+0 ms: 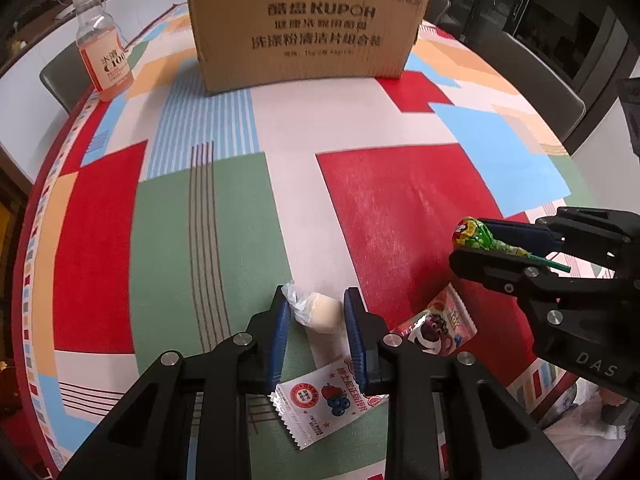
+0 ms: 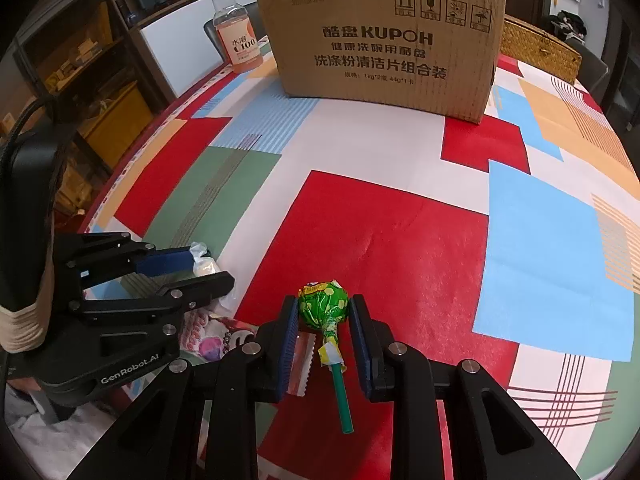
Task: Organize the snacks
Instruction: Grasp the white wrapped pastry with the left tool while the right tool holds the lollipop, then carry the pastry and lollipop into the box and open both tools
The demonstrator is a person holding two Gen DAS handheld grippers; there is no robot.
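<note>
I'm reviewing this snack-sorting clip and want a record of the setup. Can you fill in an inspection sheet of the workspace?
Surface: table under a patchwork cloth of red, green, blue and white blocks.
Job's things: green-wrapped lollipop with green stick; pale round candy in clear wrapper; white sachet with berry print; red bear-print packet; brown cardboard box at the far side.
Clutter: clear plastic bottle of orange drink left of the box.
Grippers: left gripper shut on the candy; right gripper shut on the lollipop.
Cables: black cable behind the left gripper.
Surroundings: woven basket, chairs, shelves.
</note>
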